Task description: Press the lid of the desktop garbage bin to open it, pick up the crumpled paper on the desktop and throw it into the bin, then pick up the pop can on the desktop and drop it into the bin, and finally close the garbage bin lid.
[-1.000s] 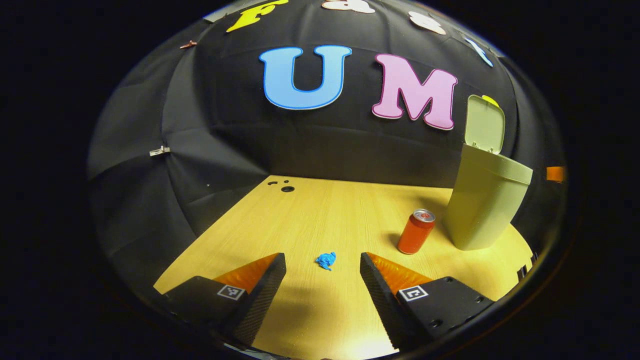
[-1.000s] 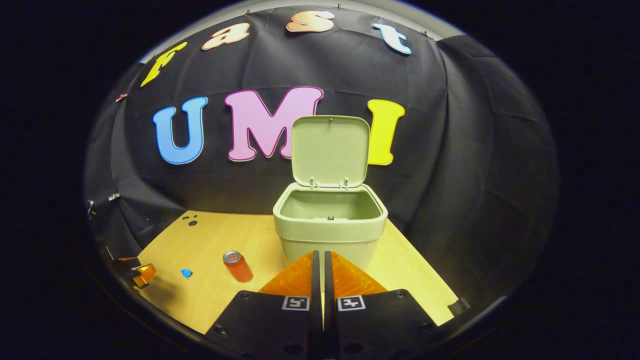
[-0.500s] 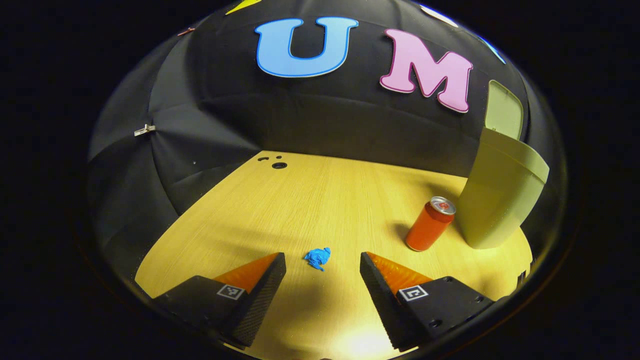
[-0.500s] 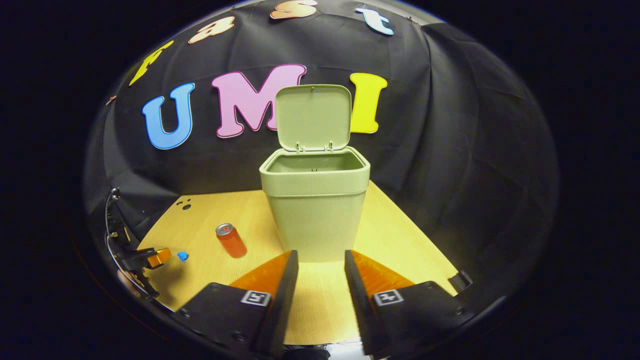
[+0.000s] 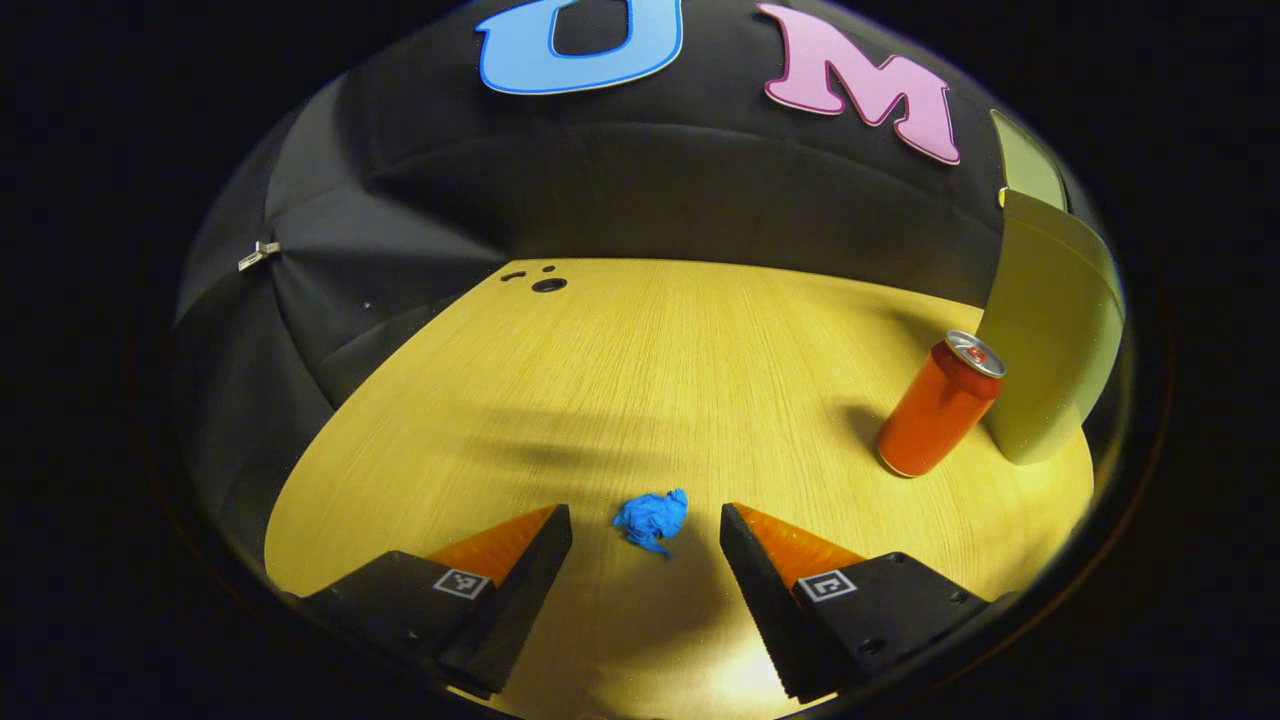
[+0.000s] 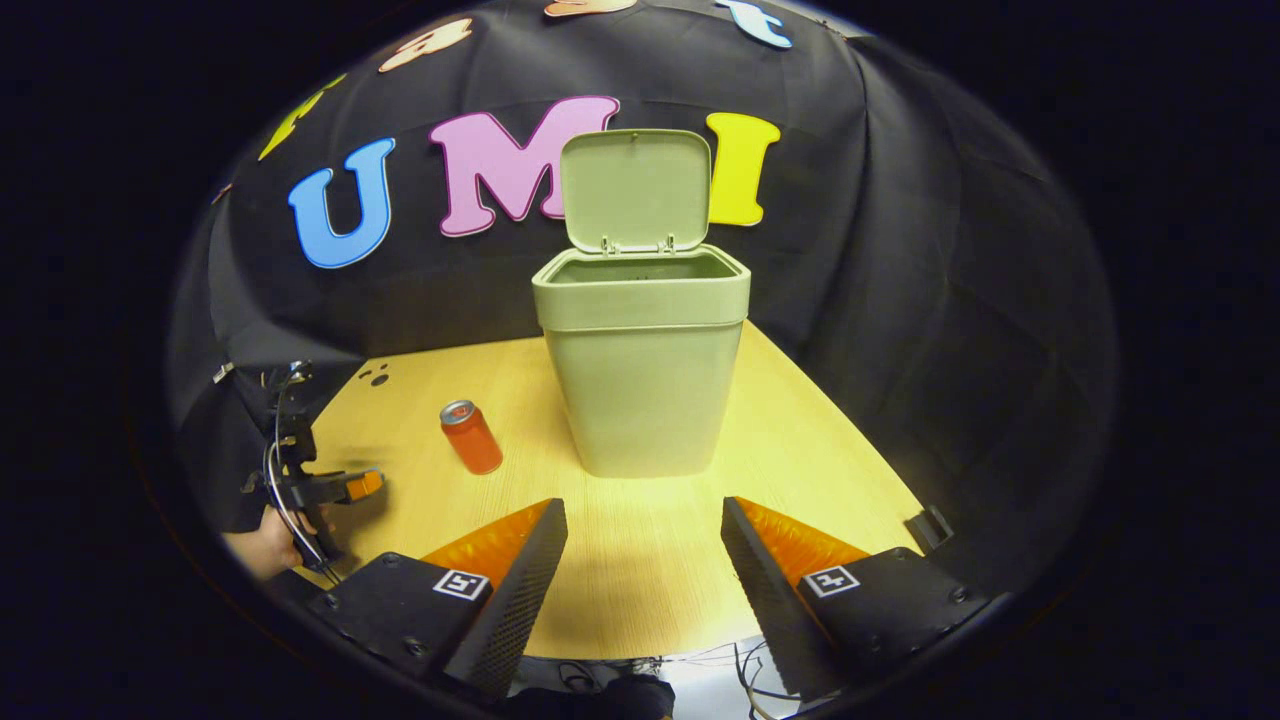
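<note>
Crumpled paper (image 5: 651,520) between spread fingers of left gripper (image 5: 646,520); pop can (image 5: 939,404) upright; right gripper (image 6: 644,512) spread too.

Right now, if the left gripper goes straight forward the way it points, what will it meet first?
Most likely the crumpled paper, lying on the table just ahead between the open left gripper fingers; exact depth is unclear.

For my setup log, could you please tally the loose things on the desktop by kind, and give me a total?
Garbage bin, lid up: 1
Pop can, standing upright: 1
Crumpled paper, lying between the open left claw's fingers, untouched: 1
Total: 3
</note>
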